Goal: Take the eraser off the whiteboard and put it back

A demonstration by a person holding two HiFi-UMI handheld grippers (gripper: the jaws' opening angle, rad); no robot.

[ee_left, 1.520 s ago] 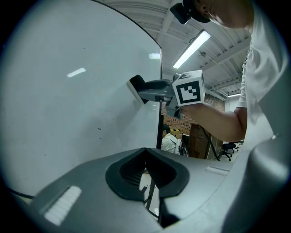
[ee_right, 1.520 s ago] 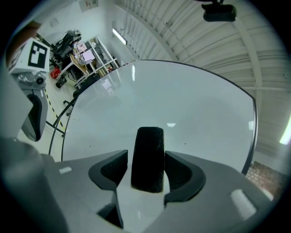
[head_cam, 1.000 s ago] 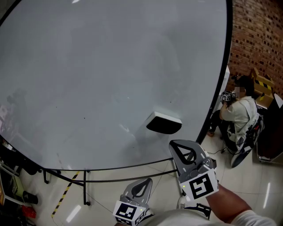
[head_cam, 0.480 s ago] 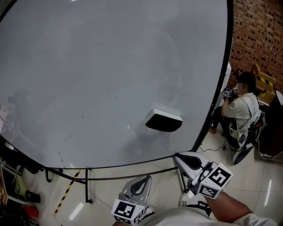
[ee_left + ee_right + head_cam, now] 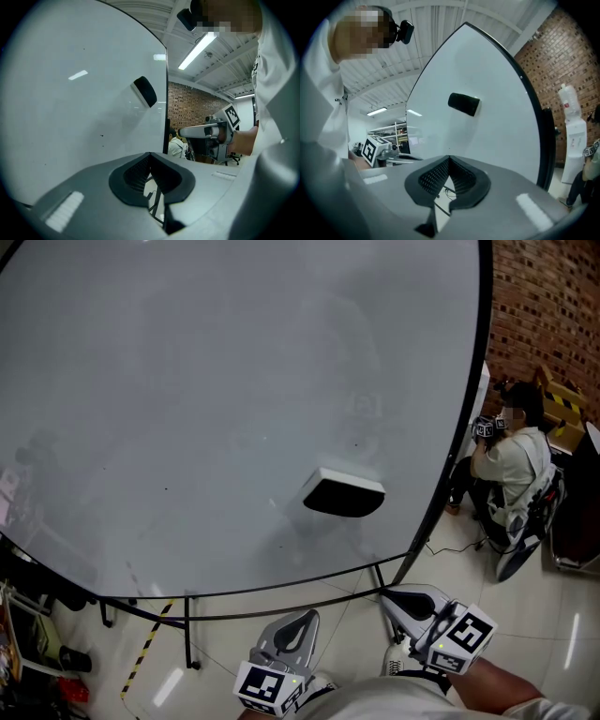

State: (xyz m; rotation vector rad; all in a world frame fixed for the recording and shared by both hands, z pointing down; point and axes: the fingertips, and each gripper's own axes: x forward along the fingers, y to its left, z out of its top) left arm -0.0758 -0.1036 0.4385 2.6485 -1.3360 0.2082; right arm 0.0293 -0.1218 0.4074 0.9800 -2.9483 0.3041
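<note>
**Eraser on the board, both claws low and empty**

The black eraser (image 5: 344, 495) sticks to the lower right part of the whiteboard (image 5: 187, 409), its white-edged back facing out. It sits above and to the left of the right claw (image 5: 394, 596) and well apart from it, with the board's black bottom edge between the two. From the left claw (image 5: 307, 617) it lies above and to the right, farther off.

The right claw is held below the board's bottom edge. It points roughly level, toward the board and to the left in the head view, and its marker cube (image 5: 466, 634) trails toward the bare forearm (image 5: 497, 688) that enters from the lower right. Its jaws are closed tip to tip with nothing between them. The left claw is held lower and nearer the body, angled slightly down, and its jaws likewise meet on nothing.

A second ago the right claw stood higher, its tip just under the eraser at the board's lower edge. It has since sunk clear of the board and rolled, so the cube shows a different tilt. The left claw has kept its place, and the eraser has not moved.

Beyond the right claw, past the board's right edge, a person (image 5: 511, 460) sits before a brick wall (image 5: 544, 306).
</note>
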